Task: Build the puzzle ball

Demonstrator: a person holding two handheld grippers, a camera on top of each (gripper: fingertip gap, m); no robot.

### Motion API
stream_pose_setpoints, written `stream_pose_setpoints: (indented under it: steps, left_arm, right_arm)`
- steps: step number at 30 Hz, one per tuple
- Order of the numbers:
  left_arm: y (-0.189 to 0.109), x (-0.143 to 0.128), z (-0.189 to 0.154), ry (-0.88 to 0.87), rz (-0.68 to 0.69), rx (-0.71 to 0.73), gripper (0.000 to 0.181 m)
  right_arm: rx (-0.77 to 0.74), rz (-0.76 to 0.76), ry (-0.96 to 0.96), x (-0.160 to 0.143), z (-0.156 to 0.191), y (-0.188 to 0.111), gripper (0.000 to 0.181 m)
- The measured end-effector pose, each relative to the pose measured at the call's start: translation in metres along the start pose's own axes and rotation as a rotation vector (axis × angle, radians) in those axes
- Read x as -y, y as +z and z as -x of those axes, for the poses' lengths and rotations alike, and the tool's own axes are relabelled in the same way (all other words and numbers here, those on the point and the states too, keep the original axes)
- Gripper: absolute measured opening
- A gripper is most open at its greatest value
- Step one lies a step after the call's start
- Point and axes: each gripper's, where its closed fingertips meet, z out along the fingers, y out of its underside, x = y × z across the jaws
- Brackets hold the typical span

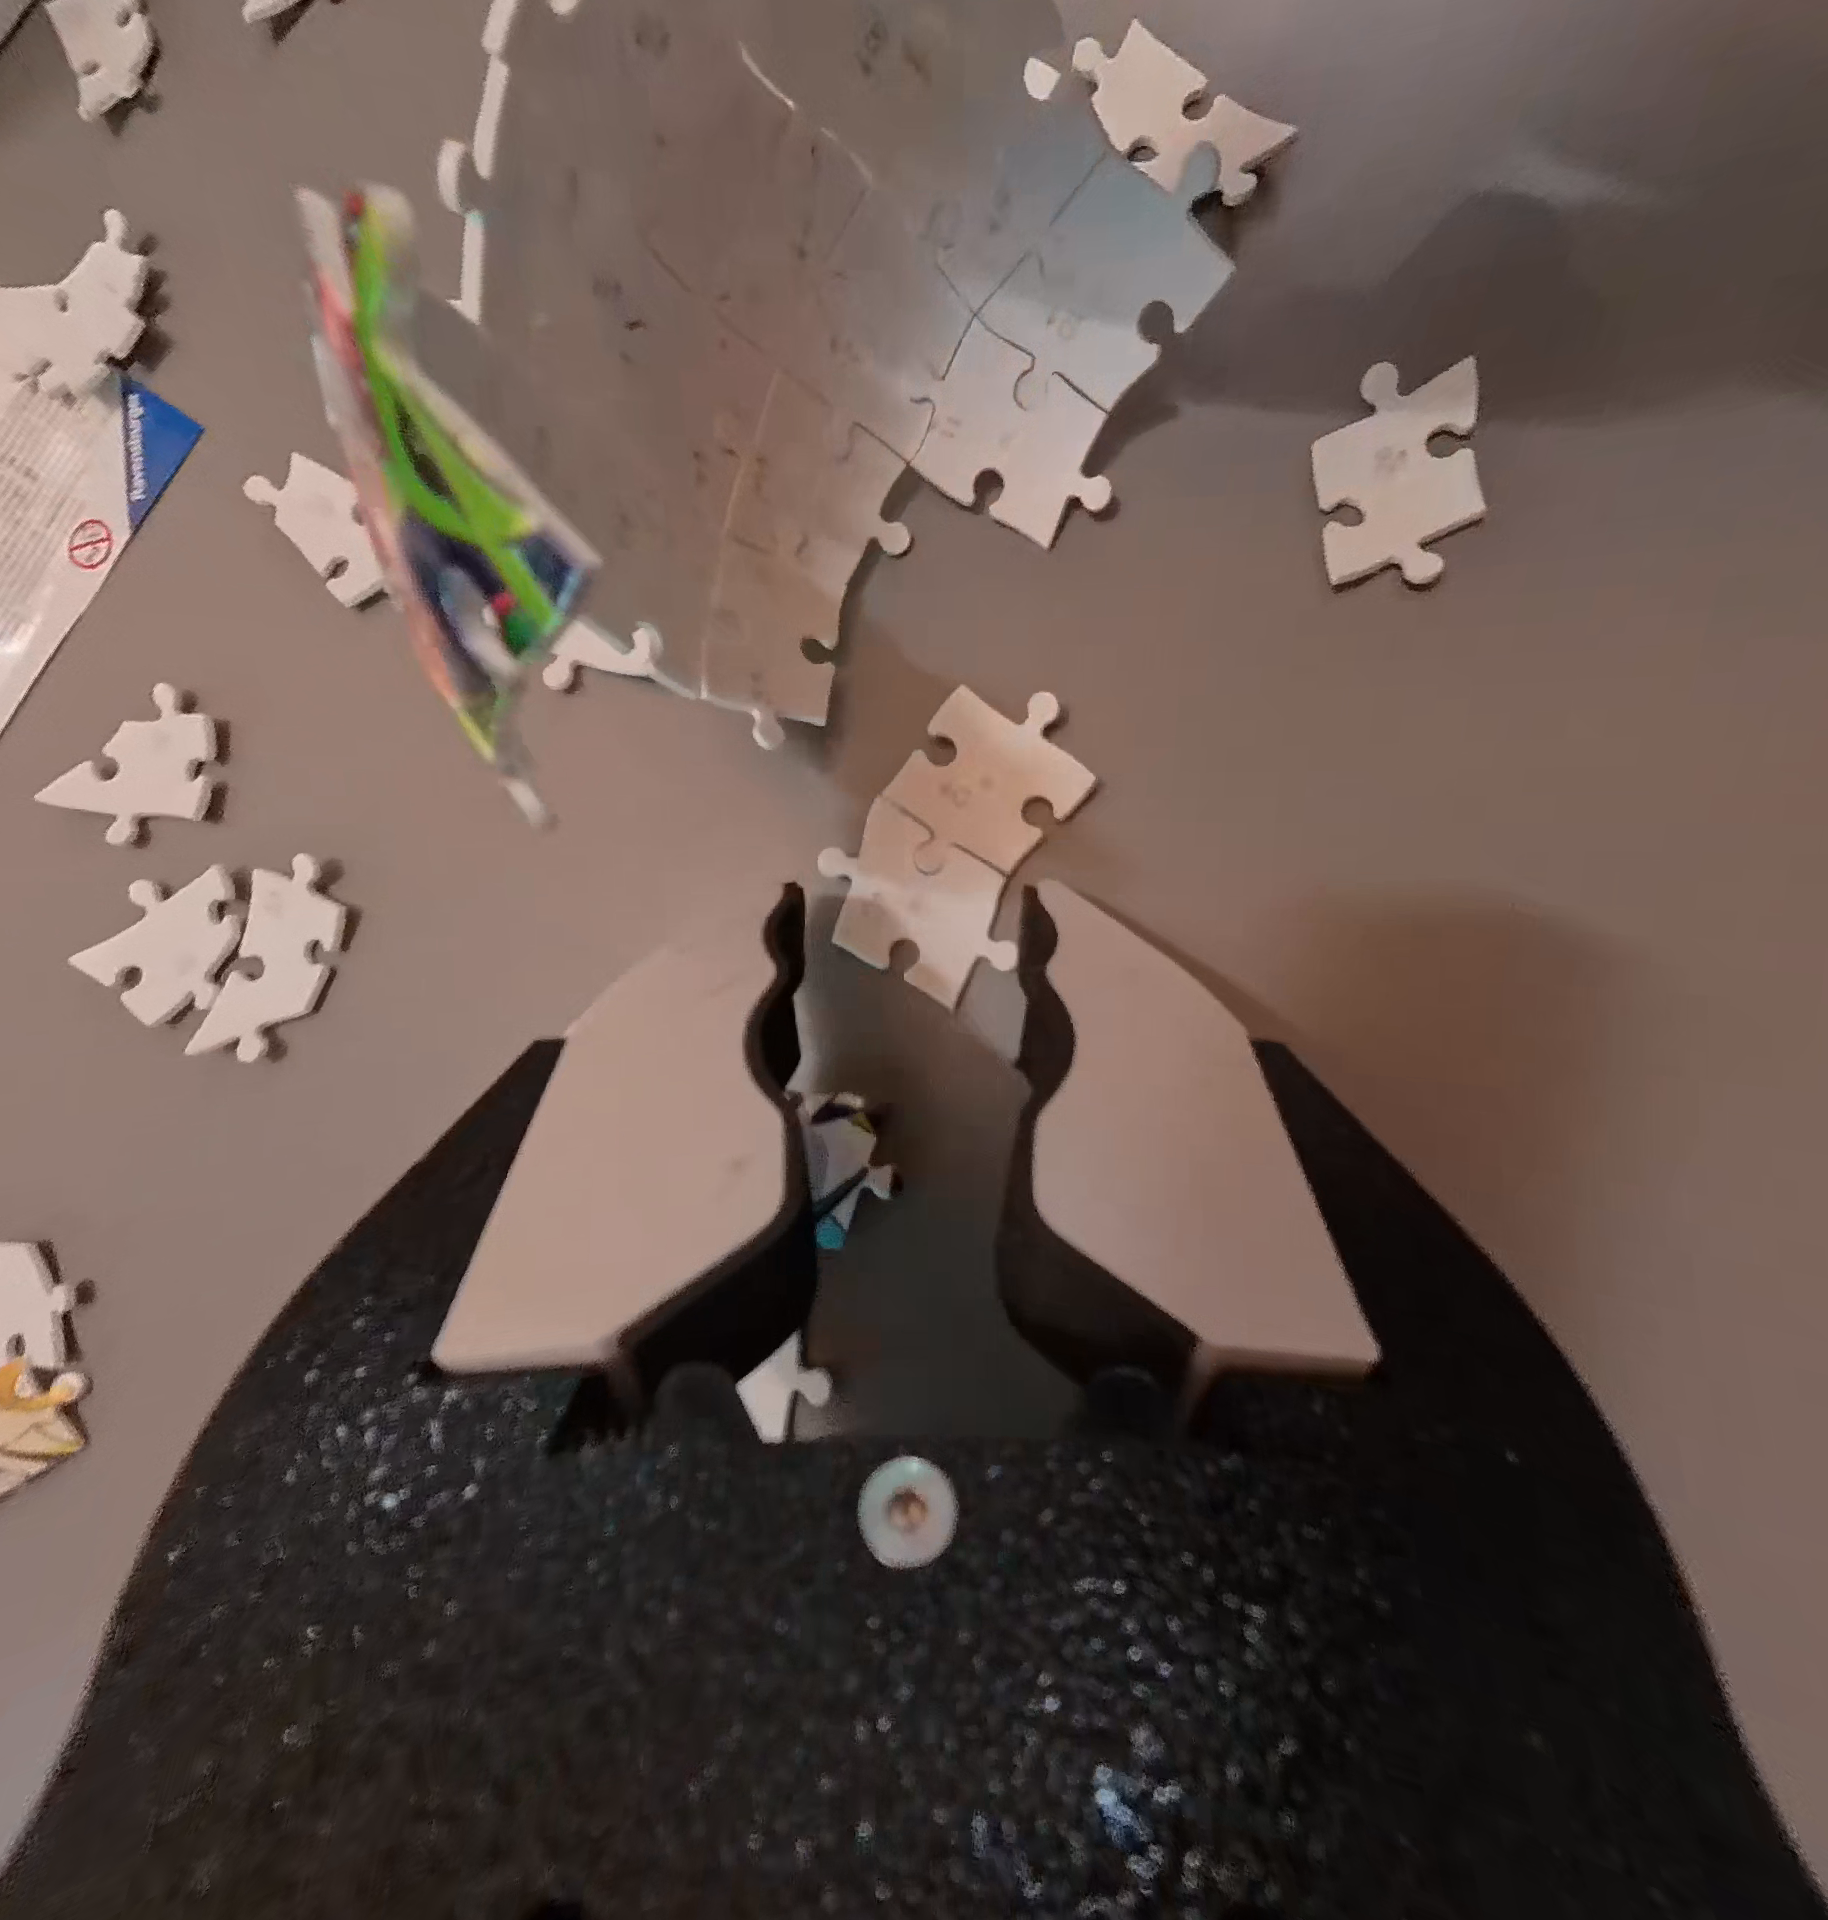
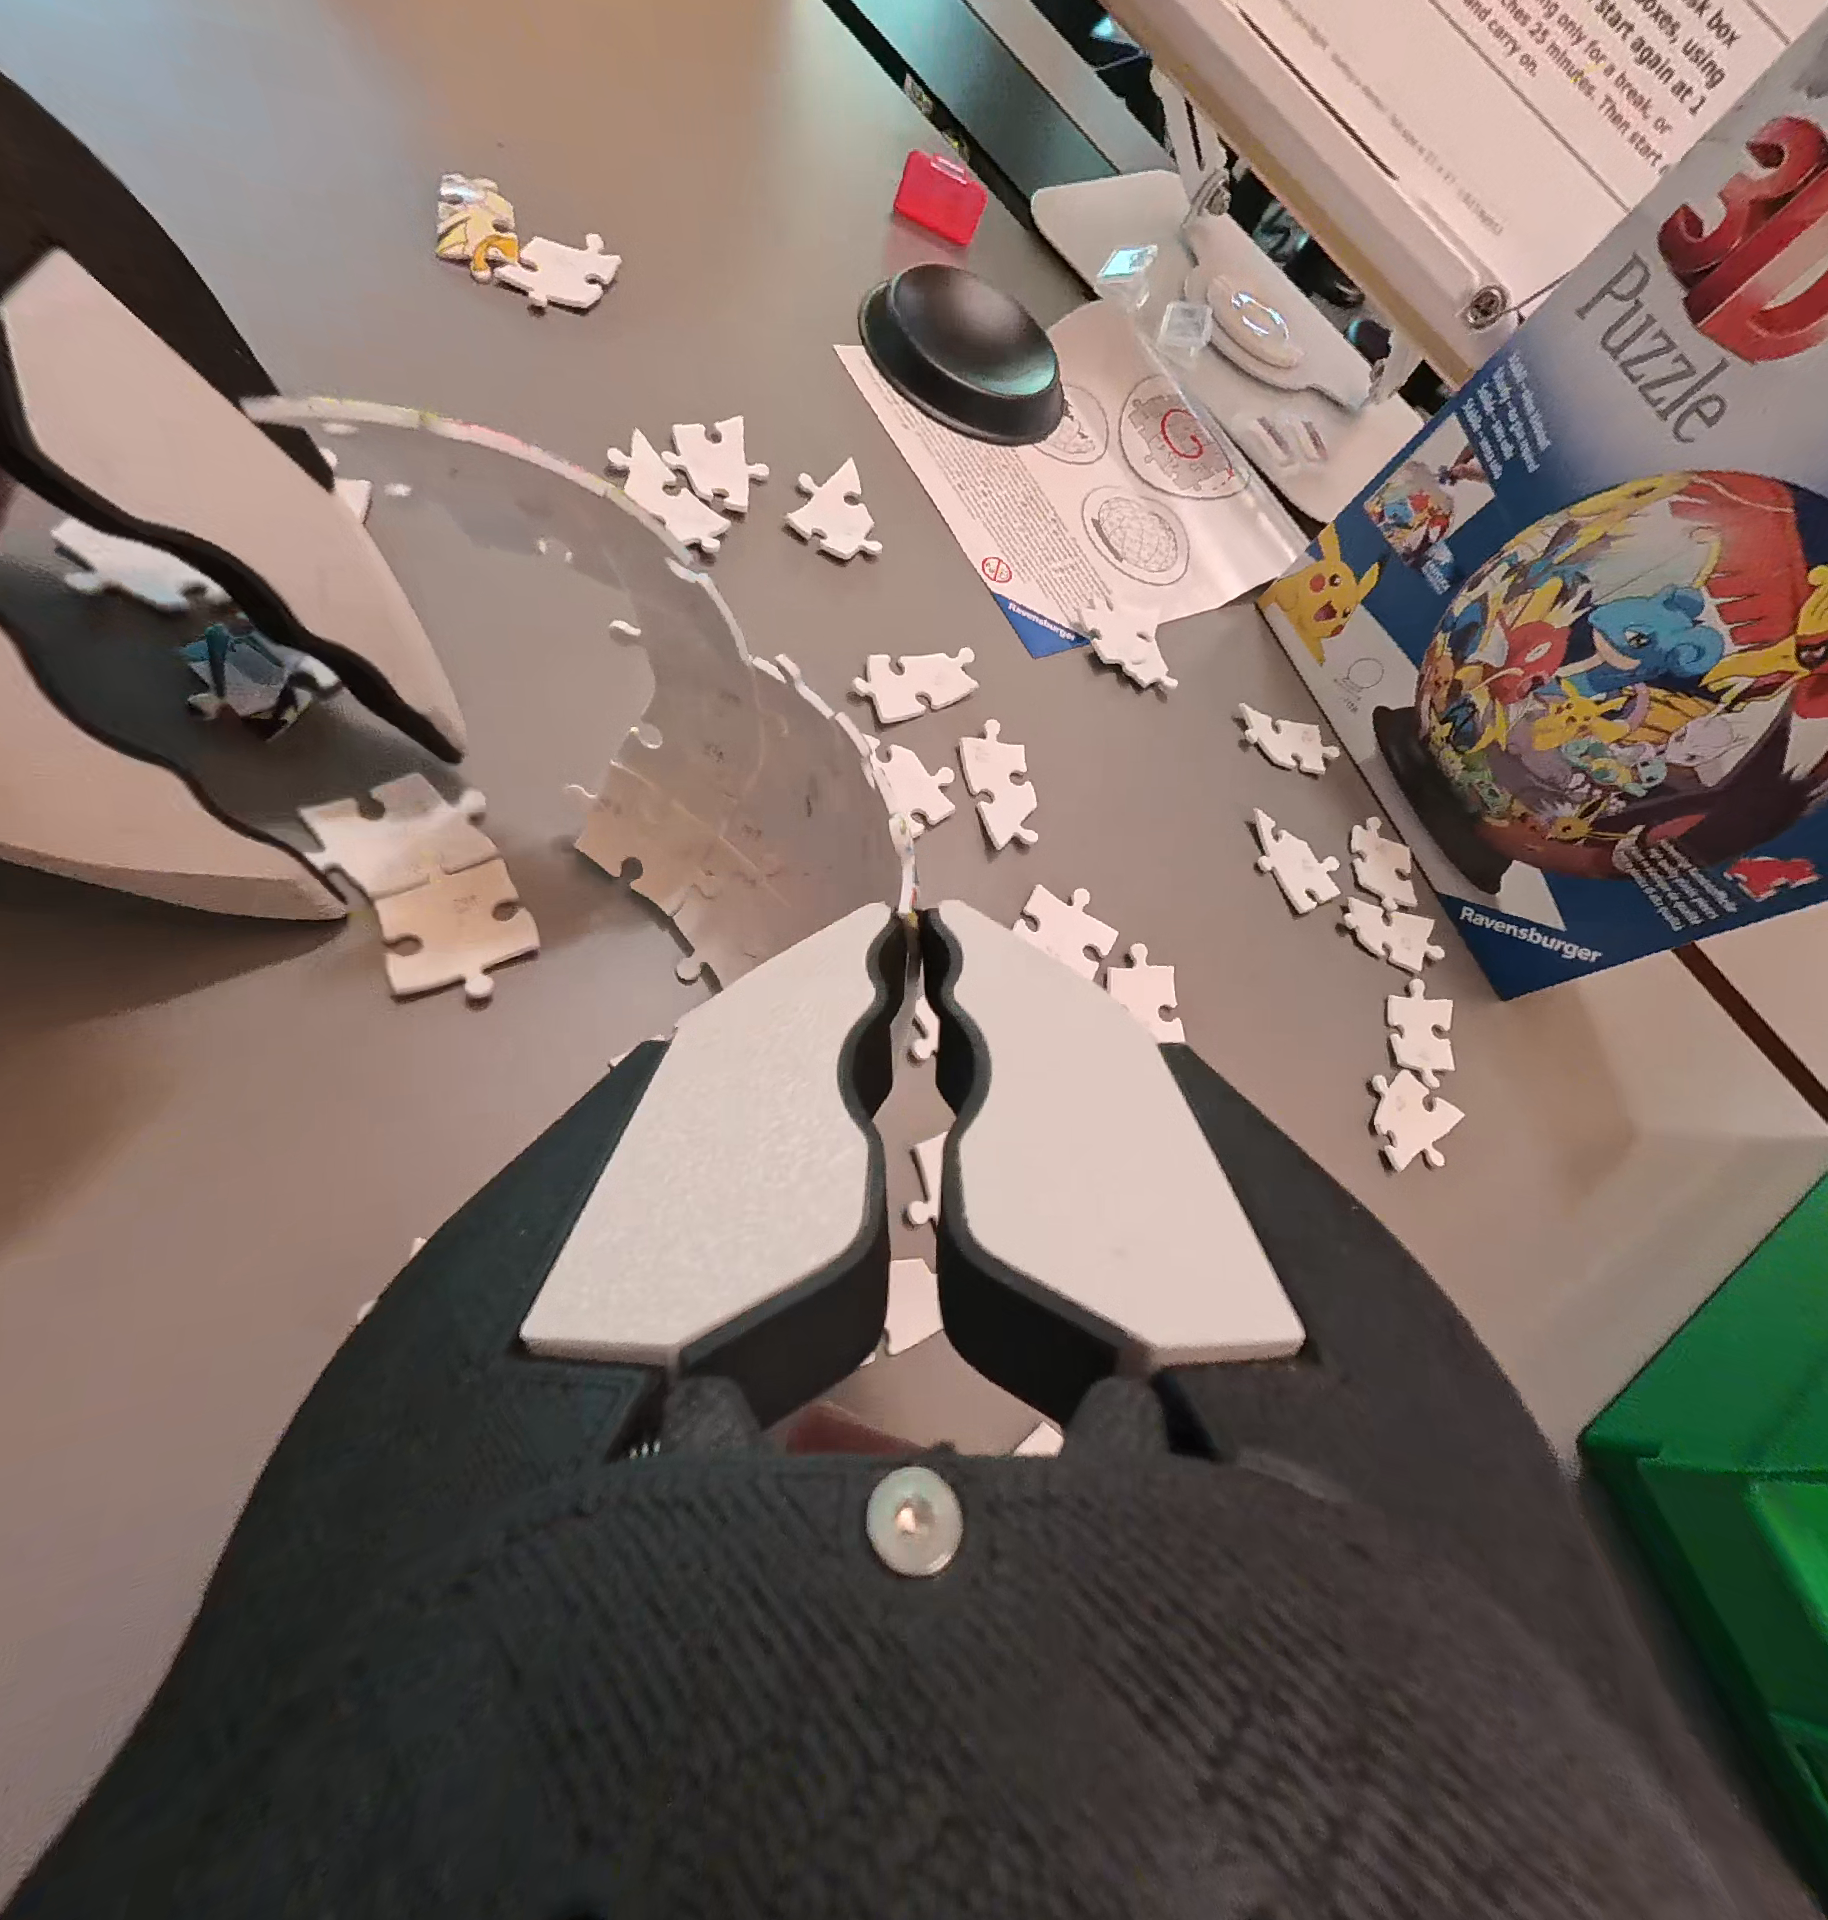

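A partly built, curved shell of joined puzzle pieces (image 2: 681, 665) is held up off the grey table, its white inner side facing both cameras. My right gripper (image 2: 915, 920) is shut on the shell's near edge. In the left wrist view the shell (image 1: 785, 364) hangs ahead, and its printed outer side shows at the left rim. My left gripper (image 1: 910, 904) is open and low over the table. A joined pair of white pieces (image 1: 957, 842) lies at its fingertips. The right wrist view shows the left gripper (image 2: 401, 831) beside that pair (image 2: 442, 894). A colour-side-up piece (image 1: 837, 1153) lies under the left gripper's fingers.
Several loose pieces (image 2: 993, 779) lie white side up around the shell. The puzzle box (image 2: 1616, 675) stands at the right, with a black stand (image 2: 962, 353) on an instruction sheet (image 2: 1055, 520) behind. A green box (image 2: 1762, 1507) is at the near right and a red object (image 2: 938, 197) at the back. One gripper's finger ends stand about 12 centimeters off the other's.
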Motion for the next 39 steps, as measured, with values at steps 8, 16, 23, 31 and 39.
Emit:
stream_pose_setpoints:
  steps: [8, 16, 23, 31, 39]
  left_arm:
    - [-0.008, 0.022, -0.001, 0.001, -0.116, 0.112, 0.000]
    - [0.010, 0.009, 0.000, 0.093, -0.013, 0.145, 0.000]
    - [0.011, 0.009, -0.001, 0.053, -0.032, 0.094, 0.000]
    - [0.002, 0.016, 0.001, 0.086, -0.120, 0.151, 0.000]
    - [-0.002, 0.002, 0.000, -0.062, -0.078, 0.140, 0.046]
  right_arm:
    - [-0.008, 0.011, -0.008, 0.001, 0.002, 0.000, 0.003]
    - [-0.002, 0.018, 0.001, -0.002, 0.001, -0.001, 0.003]
    - [0.003, 0.014, 0.003, -0.002, 0.001, -0.001, 0.003]
    - [-0.004, 0.018, -0.004, -0.001, 0.001, -0.001, 0.003]
    - [-0.018, 0.025, 0.008, -0.001, 0.001, -0.001, 0.003]
